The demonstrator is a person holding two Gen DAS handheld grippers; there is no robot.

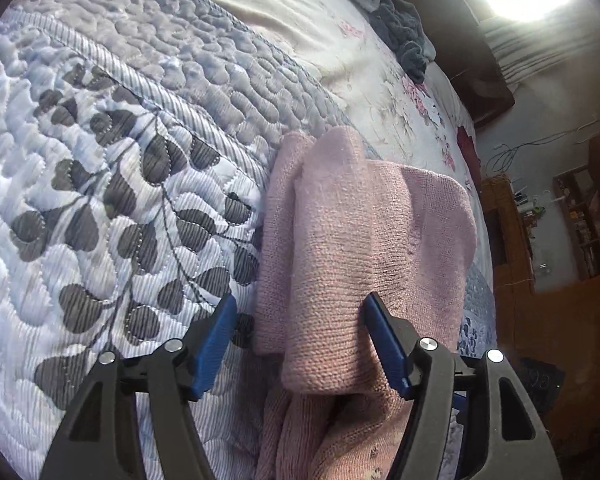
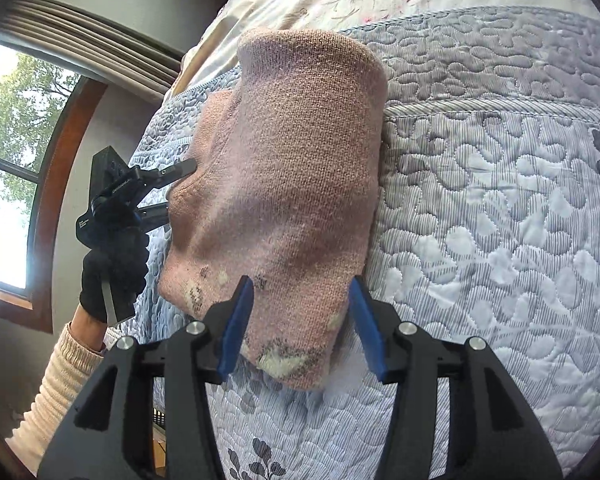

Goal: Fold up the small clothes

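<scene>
A pink knitted garment (image 1: pixel 352 240) lies folded into a thick bundle on the grey-blue quilted bedspread (image 1: pixel 100 200). My left gripper (image 1: pixel 300 340) is open, and the near end of the bundle sits between its blue pads (image 1: pixel 216 344) without being clamped. In the right wrist view the same garment (image 2: pixel 284 200) shows a pale pattern at its near edge. My right gripper (image 2: pixel 300 320) is open over that near edge. A black-gloved hand (image 2: pixel 112 276) holds the left gripper (image 2: pixel 178 190) at the garment's left side.
A dark grey piece of clothing (image 1: pixel 396 20) lies at the far end of the bed on a floral sheet (image 1: pixel 380 92). The bed edge runs beside wooden furniture (image 1: pixel 512 240). A window (image 2: pixel 8 160) is at the left, and quilt (image 2: pixel 500 240) stretches to the right.
</scene>
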